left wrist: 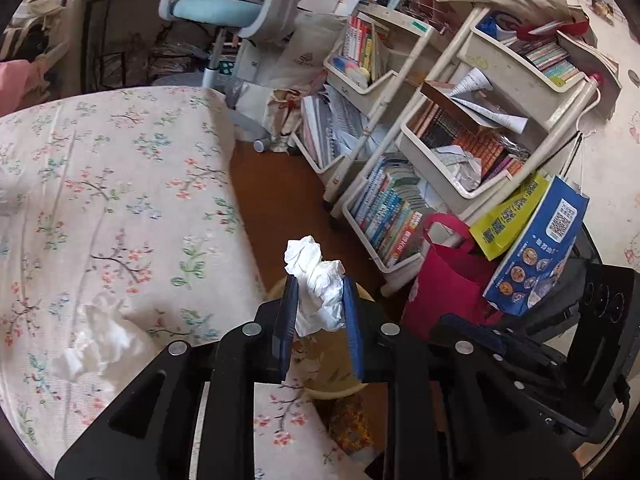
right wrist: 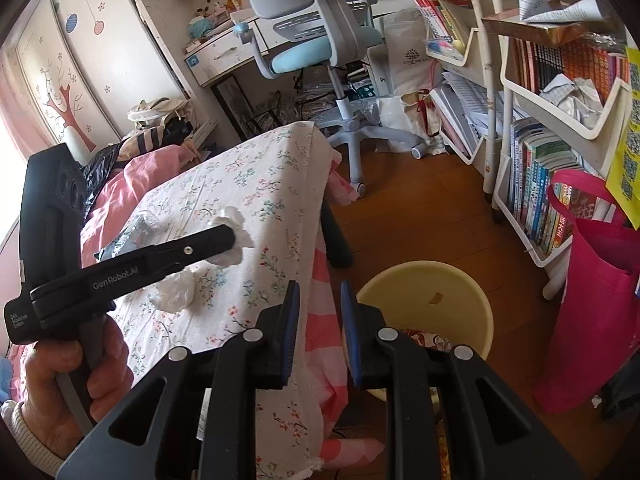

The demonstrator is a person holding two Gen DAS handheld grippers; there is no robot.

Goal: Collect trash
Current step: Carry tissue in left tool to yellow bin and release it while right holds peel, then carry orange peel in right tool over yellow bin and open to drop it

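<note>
My left gripper (left wrist: pixel 320 280) is shut on a crumpled white tissue (left wrist: pixel 306 256) that fills the gap between its blue pads. In the left wrist view it hangs at the edge of the floral bed (left wrist: pixel 120 200), with the rim of the yellow bin (left wrist: pixel 336 392) showing below it. In the right wrist view a hand carries that left gripper (right wrist: pixel 230 236) over the bed, the tissue (right wrist: pixel 240 220) at its tip. A second crumpled tissue (left wrist: pixel 100 340) (right wrist: pixel 176 292) lies on the sheet. My right gripper (right wrist: pixel 320 286) stands open near the bin (right wrist: pixel 432 280), nothing between its pads.
White book carts (right wrist: pixel 560 120) and a pink bag (right wrist: pixel 596 300) line the right side. A blue desk chair (right wrist: pixel 320 52) stands at the back on the wooden floor (right wrist: pixel 420 208). A crinkled dark wrapper (right wrist: pixel 128 236) lies on the bed. A blue and yellow paper bag (left wrist: pixel 540 248) leans by the carts.
</note>
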